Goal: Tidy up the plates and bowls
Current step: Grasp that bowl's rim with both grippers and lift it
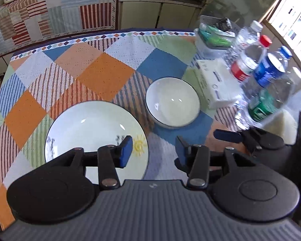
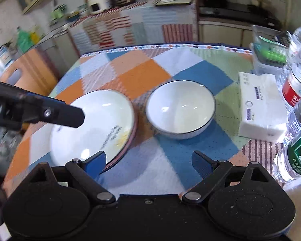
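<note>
A white, dark-rimmed ceramic bowl (image 2: 180, 109) is seen upright, mouth upward, on the patchwork-clothed desk (image 2: 134, 70). Just left of it lies a white printed plate (image 2: 94, 124); right of it, a white tissue pack (image 2: 260, 104) and plastic bottles (image 2: 297, 88). Both the left gripper (image 1: 153, 152) and the right gripper (image 2: 149, 160) are held with fingers released, grasping nothing.

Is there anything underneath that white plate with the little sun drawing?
Yes. In the right wrist view a pinkish rim peeks out under the white plate, likely a second plate. Only that edge shows; the rest is covered. The bowl beside it looks empty.
</note>
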{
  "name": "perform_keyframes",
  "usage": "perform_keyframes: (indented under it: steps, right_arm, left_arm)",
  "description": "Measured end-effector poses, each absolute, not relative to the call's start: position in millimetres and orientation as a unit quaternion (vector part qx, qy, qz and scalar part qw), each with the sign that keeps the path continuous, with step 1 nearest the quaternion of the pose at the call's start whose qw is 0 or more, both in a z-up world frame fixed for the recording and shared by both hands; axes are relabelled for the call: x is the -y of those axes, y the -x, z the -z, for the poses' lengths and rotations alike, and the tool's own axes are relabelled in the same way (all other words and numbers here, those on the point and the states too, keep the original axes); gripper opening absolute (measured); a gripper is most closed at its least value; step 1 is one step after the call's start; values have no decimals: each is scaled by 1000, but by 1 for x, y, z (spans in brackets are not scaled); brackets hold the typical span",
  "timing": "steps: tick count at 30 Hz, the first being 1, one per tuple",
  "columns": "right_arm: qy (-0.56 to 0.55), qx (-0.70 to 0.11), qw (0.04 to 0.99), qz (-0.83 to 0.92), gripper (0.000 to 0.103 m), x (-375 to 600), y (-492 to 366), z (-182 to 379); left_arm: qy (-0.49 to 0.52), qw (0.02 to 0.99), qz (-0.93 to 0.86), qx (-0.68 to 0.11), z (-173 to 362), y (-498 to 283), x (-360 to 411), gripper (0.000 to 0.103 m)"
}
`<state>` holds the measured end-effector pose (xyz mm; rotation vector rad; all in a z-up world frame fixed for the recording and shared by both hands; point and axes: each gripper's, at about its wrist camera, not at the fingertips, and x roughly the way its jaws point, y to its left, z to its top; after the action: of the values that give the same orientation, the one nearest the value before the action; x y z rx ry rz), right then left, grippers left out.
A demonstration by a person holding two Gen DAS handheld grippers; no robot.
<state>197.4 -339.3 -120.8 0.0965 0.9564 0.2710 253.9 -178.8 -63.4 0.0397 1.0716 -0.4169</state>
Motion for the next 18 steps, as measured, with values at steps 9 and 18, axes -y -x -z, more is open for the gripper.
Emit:
perform_keyframes:
  steps: [9,18]
  right_arm:
    - [-43,-441,895,-59,94,351,-226,184]
    - [-1,-403,910,-92,93,349,-237,209]
  left_arm:
    - [-10,847,154,-508,130,-307,200,46]
    - [-1,856,162,-492,159,-332,213,36]
